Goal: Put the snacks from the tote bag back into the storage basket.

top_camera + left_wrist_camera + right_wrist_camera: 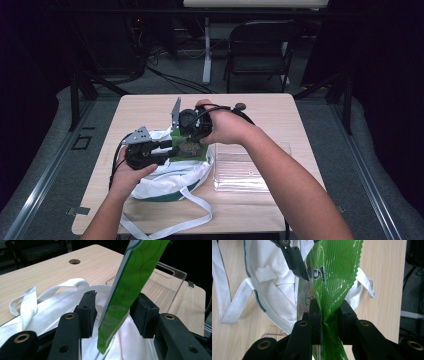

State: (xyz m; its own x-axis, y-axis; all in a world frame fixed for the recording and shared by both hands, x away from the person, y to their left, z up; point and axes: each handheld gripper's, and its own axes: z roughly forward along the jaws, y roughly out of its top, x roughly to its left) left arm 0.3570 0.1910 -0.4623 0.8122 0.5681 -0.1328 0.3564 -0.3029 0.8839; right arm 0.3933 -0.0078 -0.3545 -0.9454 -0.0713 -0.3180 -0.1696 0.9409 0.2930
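The glossy green plastic snack packet [334, 277] bore faint darker ring patterns and white lettering. The white fabric bag [170, 180] carried dark green trim. The light wood-grain worktop [260, 107] was pale tan. The tool [115, 315] jaws were black.

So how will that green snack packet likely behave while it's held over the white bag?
The green packet looks thin and crinkly, so it probably flexes rather than stays stiff. Its glossy film may slip in the right gripper. It seems light, hanging from one pinched edge above the white bag.
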